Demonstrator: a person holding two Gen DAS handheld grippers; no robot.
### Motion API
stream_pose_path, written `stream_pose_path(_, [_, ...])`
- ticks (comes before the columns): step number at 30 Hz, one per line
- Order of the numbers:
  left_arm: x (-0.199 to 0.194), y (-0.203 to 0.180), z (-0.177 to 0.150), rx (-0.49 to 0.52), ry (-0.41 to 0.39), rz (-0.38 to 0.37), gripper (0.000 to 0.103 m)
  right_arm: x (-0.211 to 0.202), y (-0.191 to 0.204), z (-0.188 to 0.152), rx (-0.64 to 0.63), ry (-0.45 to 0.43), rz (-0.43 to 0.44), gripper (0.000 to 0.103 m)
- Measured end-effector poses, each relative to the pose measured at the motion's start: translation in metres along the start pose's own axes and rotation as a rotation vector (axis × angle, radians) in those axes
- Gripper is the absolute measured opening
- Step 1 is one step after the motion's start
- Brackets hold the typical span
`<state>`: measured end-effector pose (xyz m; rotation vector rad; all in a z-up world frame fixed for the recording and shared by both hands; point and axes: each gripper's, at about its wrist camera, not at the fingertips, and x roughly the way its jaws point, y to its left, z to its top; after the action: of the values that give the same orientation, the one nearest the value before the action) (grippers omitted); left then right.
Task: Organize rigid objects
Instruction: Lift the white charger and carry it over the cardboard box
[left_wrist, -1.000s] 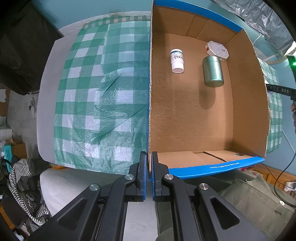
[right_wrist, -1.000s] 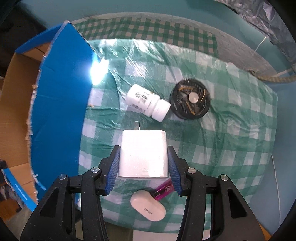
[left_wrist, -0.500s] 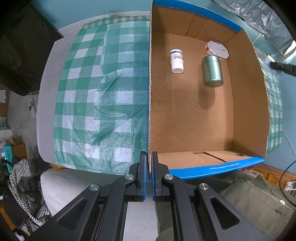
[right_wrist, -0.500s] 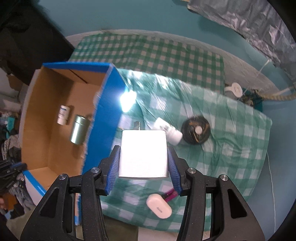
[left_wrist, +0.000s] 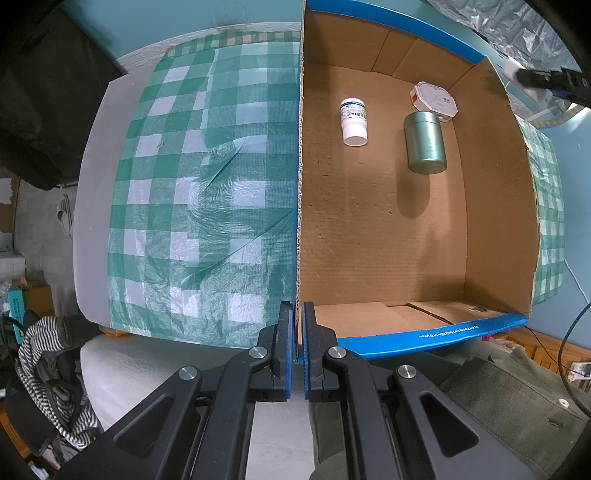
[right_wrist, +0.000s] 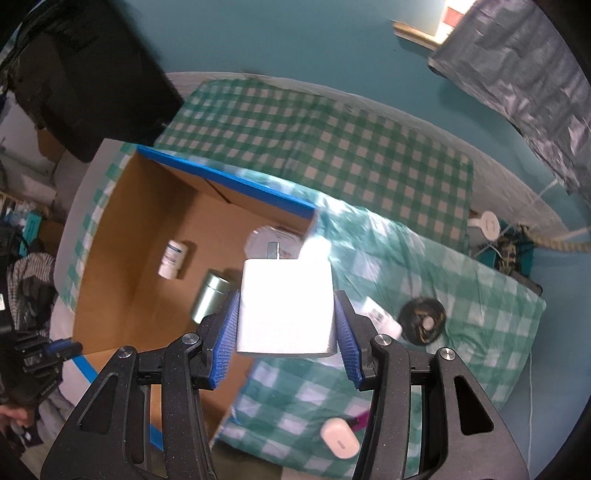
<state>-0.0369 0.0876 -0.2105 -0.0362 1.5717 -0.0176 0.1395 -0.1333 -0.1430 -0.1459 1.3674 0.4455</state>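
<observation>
My right gripper (right_wrist: 287, 332) is shut on a white charger block (right_wrist: 286, 306) and holds it high above the right wall of the cardboard box (right_wrist: 122, 236). My left gripper (left_wrist: 296, 354) is shut on the near left corner of the box wall (left_wrist: 300, 221). Inside the box lie a white pill bottle (left_wrist: 353, 116), a green tin (left_wrist: 424, 143) and an octagonal white case (left_wrist: 434, 96). On the checked cloth to the right lie another white bottle (right_wrist: 380, 317), a black round disc (right_wrist: 424, 321) and a white earbud case (right_wrist: 340, 437).
The green checked cloth (left_wrist: 207, 184) covers the table left of the box. A white plug and cables (right_wrist: 487, 225) lie at the far right edge. A striped garment (left_wrist: 48, 362) hangs below the table's left edge. A pink item (right_wrist: 360, 421) sits by the earbud case.
My right gripper has lifted the charger block up off the cloth and carried it left toward the box. My left gripper has stayed shut on the box corner.
</observation>
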Motion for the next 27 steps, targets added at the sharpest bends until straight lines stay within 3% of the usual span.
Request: stream_pose_path(27, [0.001,0.0,0.001,0.002,0.005,0.0,0.004,0.056,0.033,0.024,-0.05,0.08,0.003,0.049])
